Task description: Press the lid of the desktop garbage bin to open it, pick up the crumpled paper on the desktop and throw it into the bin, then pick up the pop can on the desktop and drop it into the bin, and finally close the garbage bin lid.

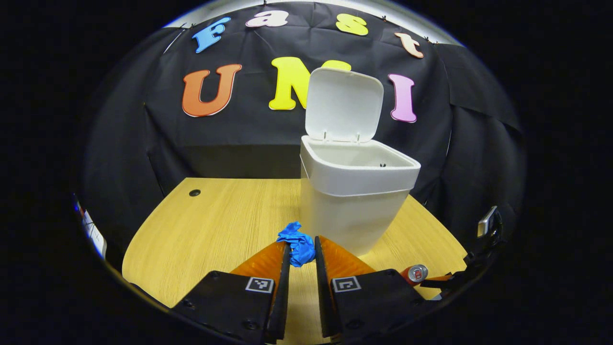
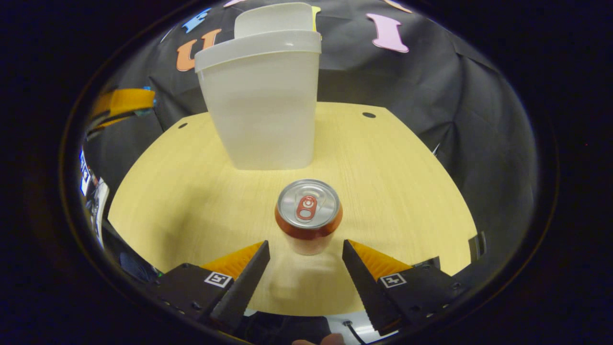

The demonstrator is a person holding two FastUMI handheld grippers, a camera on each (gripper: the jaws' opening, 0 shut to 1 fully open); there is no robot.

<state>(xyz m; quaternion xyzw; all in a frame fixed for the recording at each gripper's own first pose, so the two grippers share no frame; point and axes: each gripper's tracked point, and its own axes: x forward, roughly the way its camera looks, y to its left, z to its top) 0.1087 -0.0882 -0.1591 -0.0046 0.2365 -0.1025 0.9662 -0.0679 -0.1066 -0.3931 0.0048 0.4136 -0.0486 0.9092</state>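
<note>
Left tongs (image 1: 301,249) closed on the crumpled blue paper (image 1: 298,242), beside the white plastic bin (image 1: 354,191), its lid (image 1: 344,104) raised, on the pale wooden worktop (image 1: 225,220). Right tongs (image 2: 306,254) gape, empty, before the upright red pop can (image 2: 309,213).

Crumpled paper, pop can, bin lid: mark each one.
crumpled paper (image 1: 298,243), left gripper view, middle of the wad.
pop can (image 2: 308,207), right gripper view, its top.
bin lid (image 1: 343,104), left gripper view, raised inner face.
</note>
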